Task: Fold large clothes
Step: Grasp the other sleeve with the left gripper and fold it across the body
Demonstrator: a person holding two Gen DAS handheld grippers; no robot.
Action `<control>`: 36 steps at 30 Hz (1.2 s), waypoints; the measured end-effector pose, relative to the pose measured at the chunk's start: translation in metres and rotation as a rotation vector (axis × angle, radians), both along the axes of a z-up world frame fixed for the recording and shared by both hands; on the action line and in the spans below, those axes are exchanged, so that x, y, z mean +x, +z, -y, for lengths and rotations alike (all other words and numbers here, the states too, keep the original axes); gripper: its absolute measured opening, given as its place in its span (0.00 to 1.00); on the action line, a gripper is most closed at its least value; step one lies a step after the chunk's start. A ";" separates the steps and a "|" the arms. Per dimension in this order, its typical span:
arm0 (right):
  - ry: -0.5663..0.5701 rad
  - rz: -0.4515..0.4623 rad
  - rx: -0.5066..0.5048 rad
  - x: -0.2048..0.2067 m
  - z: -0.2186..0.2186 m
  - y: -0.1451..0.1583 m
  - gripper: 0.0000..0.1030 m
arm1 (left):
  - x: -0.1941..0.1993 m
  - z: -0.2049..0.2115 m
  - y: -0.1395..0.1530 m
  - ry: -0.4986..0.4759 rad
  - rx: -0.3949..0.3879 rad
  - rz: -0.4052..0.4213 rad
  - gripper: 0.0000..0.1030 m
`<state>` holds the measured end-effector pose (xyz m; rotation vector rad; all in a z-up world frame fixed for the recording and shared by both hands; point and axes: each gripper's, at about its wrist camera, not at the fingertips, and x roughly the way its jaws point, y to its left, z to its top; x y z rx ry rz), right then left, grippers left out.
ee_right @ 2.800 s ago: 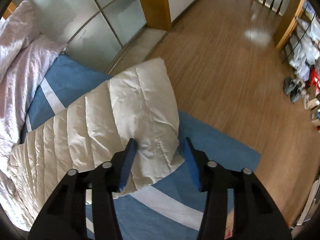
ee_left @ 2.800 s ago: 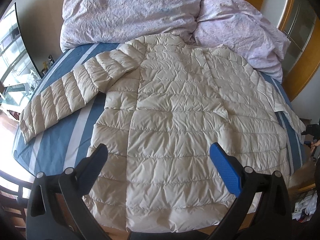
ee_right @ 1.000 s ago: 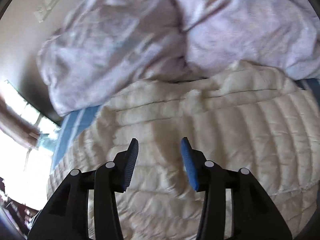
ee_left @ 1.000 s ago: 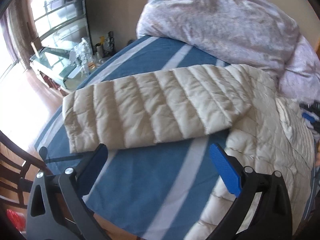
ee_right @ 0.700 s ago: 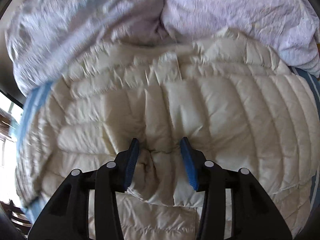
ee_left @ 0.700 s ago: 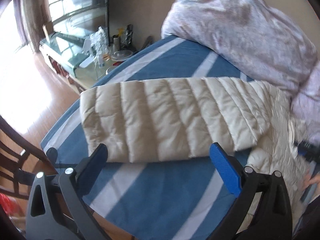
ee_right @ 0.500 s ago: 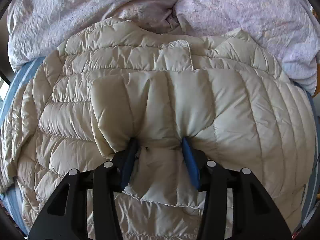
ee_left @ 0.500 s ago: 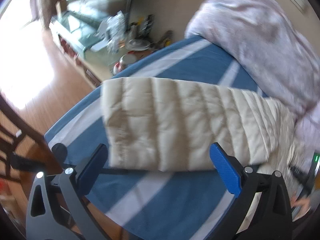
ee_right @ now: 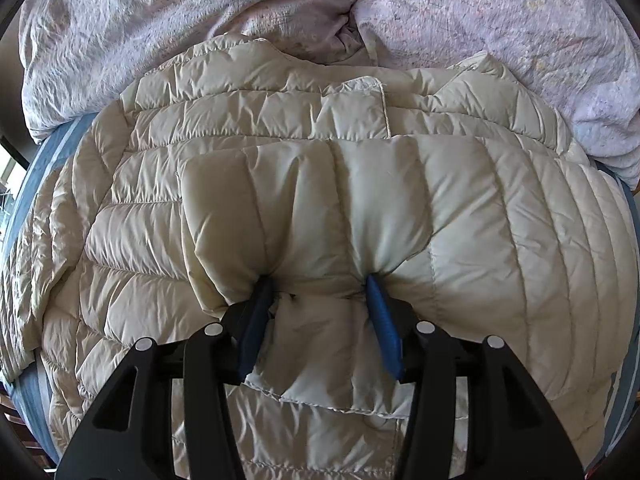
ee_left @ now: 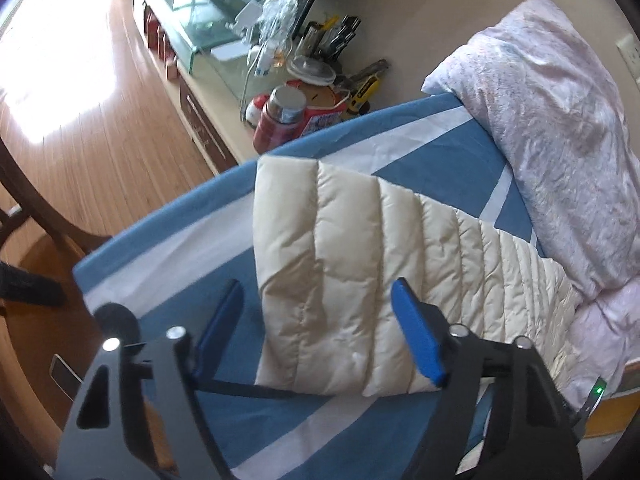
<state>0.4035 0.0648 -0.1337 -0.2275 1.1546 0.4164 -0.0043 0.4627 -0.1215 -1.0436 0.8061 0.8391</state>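
A: Item count, please.

B: One cream quilted down jacket [ee_right: 320, 128], two sleeves. One sleeve [ee_left: 360, 264] lies stretched flat on the bed [ee_left: 168, 248], its cuff near the bed's edge. The other sleeve [ee_right: 312, 208] is folded across the jacket's body. Two grippers. At least two crumpled lilac bedding bundles [ee_right: 168, 28] at the head of the bed, touching the jacket's collar.

A: Left gripper status?

B: The left gripper [ee_left: 316, 328] points down over the stretched sleeve's cuff end. Its jaws have just been closing; the cuff corner lies between them, but the blue pads do not press it. Nothing is held.

A: Right gripper status?

B: The right gripper [ee_right: 316, 300] has its jaws partly apart, and they have just been opening. The folded sleeve's cuff bunches between the pads, which dent the fabric on both sides.

A: Surface and room?

B: Blue bedsheet with white stripes. Beside the bed: wooden floor [ee_left: 80, 120], a low cabinet [ee_left: 208, 128] carrying one red flask [ee_left: 278, 120] among clutter.
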 end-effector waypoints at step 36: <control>-0.170 -0.003 0.184 -0.020 0.144 0.048 0.71 | 0.277 0.238 0.170 -0.717 0.205 0.313 0.03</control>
